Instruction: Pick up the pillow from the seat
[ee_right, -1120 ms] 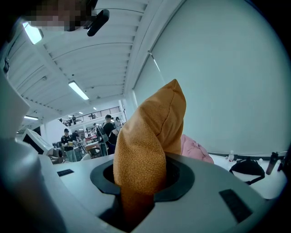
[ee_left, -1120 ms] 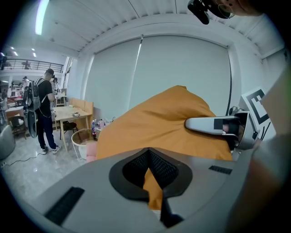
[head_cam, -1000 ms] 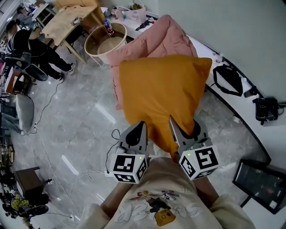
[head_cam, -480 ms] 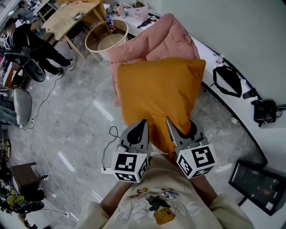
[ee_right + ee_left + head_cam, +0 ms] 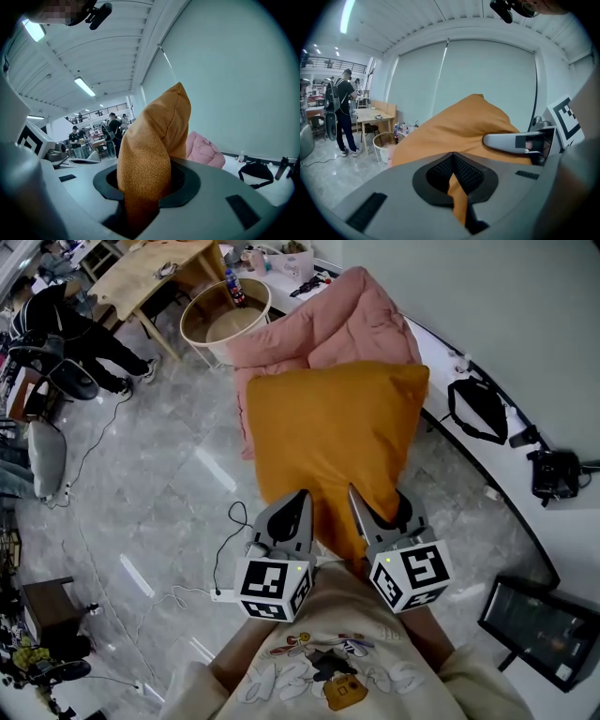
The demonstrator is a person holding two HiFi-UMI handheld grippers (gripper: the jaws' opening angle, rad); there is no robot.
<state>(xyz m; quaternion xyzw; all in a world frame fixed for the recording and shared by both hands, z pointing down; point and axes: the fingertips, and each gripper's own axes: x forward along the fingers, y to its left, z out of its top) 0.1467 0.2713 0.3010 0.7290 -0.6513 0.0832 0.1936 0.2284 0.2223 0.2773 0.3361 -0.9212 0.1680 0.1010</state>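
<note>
**In mid-air, clear of the seat: pillow pinched along its near edge**

In front of the person's chest, above the grey stone floor (image 5: pixel 169 484), held up and tilted away: a large mustard-orange fabric pillow (image 5: pixel 328 446). Looks lifted free of the pink puffy seat (image 5: pixel 328 324) behind it, with open space between the two in the right gripper view.

Left gripper (image 5: pixel 298 507): fingers (image 5: pixel 384 197) clenched on a thin fold of the orange cover (image 5: pixel 457 201), barely more than cloth. Right gripper (image 5: pixel 361 507): clamped partway on a thick, stuffed corner (image 5: pixel 140 178) that bulges out past the pads.

Judged soft, light and floppy, with a nubbly weave that should resist slipping. Likely to sag and swing instead of holding its shape, and apt to pull out of the thin left-hand pinch first. Best taken at two spread points along one edge, biting into stuffing as well as cover, as on the right
</note>
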